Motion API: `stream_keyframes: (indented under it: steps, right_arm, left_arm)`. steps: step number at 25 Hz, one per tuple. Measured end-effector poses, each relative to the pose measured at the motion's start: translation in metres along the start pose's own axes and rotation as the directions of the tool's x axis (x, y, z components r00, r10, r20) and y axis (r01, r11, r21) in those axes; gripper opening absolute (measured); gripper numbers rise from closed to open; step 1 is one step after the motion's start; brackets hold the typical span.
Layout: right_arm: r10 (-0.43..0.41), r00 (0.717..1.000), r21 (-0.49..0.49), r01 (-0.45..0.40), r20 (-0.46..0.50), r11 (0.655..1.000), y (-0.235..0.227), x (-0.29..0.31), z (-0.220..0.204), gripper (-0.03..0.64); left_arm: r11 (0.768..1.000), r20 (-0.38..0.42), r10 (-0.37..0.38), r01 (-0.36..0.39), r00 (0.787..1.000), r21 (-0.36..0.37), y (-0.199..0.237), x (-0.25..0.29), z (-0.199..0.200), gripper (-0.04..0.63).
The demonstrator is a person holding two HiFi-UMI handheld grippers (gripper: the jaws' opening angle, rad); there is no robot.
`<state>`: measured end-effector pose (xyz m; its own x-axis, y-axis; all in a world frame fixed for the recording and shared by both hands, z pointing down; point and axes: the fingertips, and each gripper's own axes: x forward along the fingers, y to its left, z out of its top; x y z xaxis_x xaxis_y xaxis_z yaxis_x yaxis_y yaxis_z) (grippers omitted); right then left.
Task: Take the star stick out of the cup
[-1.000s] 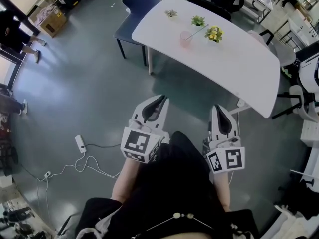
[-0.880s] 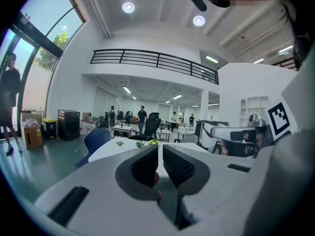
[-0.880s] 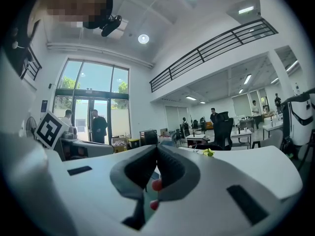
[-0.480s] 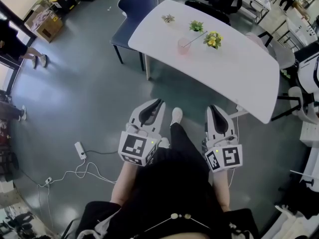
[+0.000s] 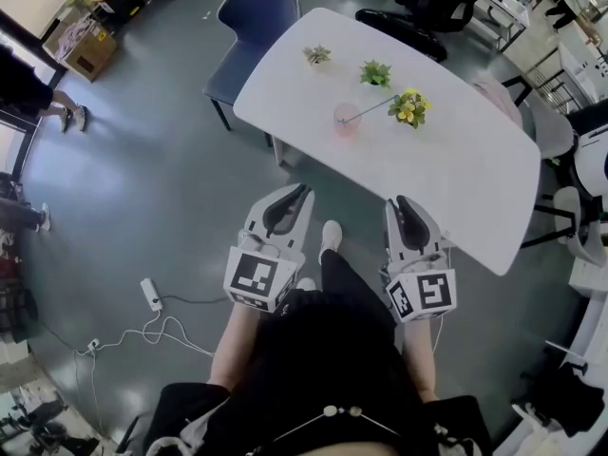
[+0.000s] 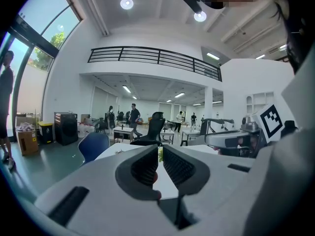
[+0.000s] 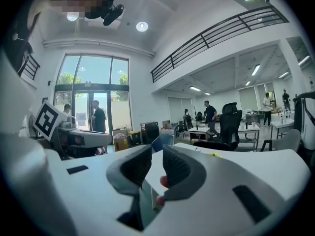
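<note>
In the head view, grey floor and the person's white shoe (image 5: 330,236) lie between the fingertips and a white rounded table (image 5: 456,169), which stands ahead of both grippers and well apart from them. A dark blue chair (image 5: 252,27) sits beyond the left gripper (image 5: 298,194). On the table, ahead of the gap between the two grippers, stands a translucent pink cup (image 5: 347,122). The thin star stick (image 5: 372,109) is in it, leaning out towards a yellow-flowered potted plant (image 5: 410,109). Its star end is too small to make out.

In the left gripper view, the left gripper (image 6: 160,154) shows a narrow slit between its ribbed pads, with nothing in it.

In the right gripper view, the right gripper (image 7: 156,154) has its jaws opening and empty, with the table (image 7: 246,156) beyond its tips.
</note>
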<state>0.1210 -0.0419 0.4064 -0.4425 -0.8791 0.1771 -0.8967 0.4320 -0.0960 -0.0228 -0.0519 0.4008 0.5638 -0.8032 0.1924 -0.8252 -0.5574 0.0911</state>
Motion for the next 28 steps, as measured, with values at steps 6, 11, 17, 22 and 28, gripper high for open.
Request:
stream_keyframes:
  steps: [6, 11, 17, 22, 28]
  right_arm:
    - [0.045, 0.997, 0.041, -0.042, -0.068, 0.998, -0.046, 0.064, -0.012, 0.098]
    - [0.056, 0.989, 0.101, -0.042, -0.138, 0.994, -0.083, 0.116, -0.033, 0.096]
    - [0.103, 0.970, 0.312, -0.030, -0.221, 0.950, -0.110, 0.174, -0.081, 0.103]
    - [0.071, 0.962, 0.497, 0.071, -0.262, 0.865, -0.132, 0.207, -0.122, 0.110]
    - [0.055, 0.945, 0.511, 0.124, -0.322, 0.851, -0.135, 0.237, -0.144, 0.112]
  left_arm:
    - [1.000, 0.011, -0.026, 0.026, 1.000, 0.010, 0.017, 0.064, 0.015, 0.034]
    - [1.000, 0.003, -0.012, 0.012, 1.000, -0.007, 0.033, 0.090, 0.017, 0.034]
    - [0.999, -0.012, -0.042, 0.041, 0.999, -0.017, 0.046, 0.100, 0.011, 0.034]
    - [0.997, -0.042, -0.071, 0.071, 0.997, -0.003, 0.062, 0.111, 0.011, 0.034]
    - [0.998, -0.031, -0.057, 0.058, 0.998, 0.019, 0.094, 0.120, 0.022, 0.034]
